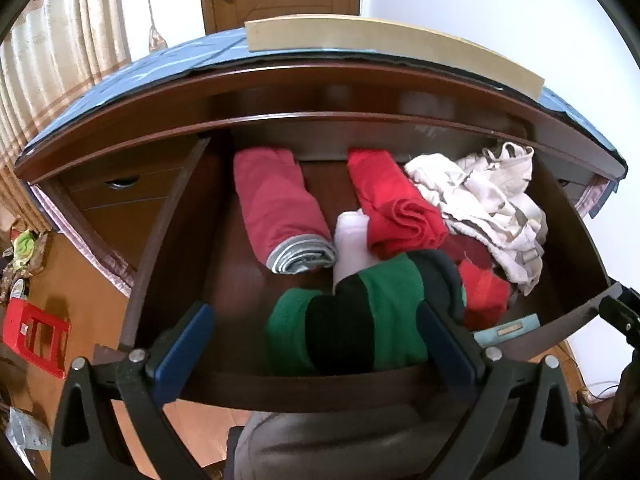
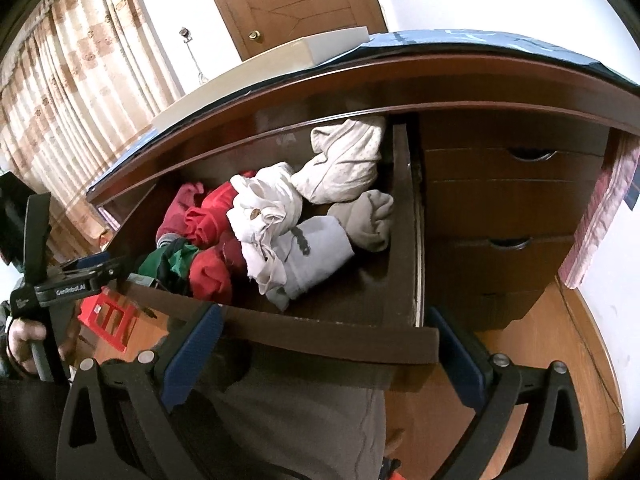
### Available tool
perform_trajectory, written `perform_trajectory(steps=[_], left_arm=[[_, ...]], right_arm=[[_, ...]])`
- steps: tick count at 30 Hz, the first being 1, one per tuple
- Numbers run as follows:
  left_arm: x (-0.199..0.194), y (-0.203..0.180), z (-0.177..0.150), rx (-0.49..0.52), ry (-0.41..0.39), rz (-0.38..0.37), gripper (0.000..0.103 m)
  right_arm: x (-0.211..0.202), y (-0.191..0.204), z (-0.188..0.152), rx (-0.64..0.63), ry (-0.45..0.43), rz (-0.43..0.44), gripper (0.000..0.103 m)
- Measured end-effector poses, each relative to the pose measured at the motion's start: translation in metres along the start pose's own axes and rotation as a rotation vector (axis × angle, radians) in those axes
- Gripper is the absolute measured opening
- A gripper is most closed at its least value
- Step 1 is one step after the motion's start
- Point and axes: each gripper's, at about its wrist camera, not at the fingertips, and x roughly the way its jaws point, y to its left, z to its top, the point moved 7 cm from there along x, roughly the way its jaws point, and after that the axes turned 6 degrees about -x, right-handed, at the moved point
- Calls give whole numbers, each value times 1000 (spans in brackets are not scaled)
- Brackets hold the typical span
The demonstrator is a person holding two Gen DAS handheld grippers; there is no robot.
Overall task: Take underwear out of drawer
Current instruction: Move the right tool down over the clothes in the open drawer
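A: Open drawer [image 1: 168,240], centre frame; rolled underwear [image 1: 280,212] inside, upper middle, beside red roll [image 1: 396,208] and green-black bundle [image 1: 360,320].

B: Left gripper [image 1: 316,344], bottom of frame: jaws apart, straddling the green-black bundle, clamped on nothing.

A: Right gripper [image 2: 324,356], jaws apart too, low near drawer front.

B: Likely snag: closing here and lifting the wrong garment, or dragging white tangle [image 1: 488,204] along.

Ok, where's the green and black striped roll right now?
In the left wrist view, the green and black striped roll lies at the drawer's front edge, just ahead of the open left gripper.
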Motion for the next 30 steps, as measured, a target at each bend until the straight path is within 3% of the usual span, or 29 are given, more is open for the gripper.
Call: perform_trajectory(steps=[23, 30], left_arm=[[-4, 0, 0, 0, 8, 26, 100], [-3, 2, 1, -4, 17, -20, 99]], right_arm=[[1, 6, -6, -70, 27, -42, 102], [-12, 1, 5, -46, 11, -63, 102]])
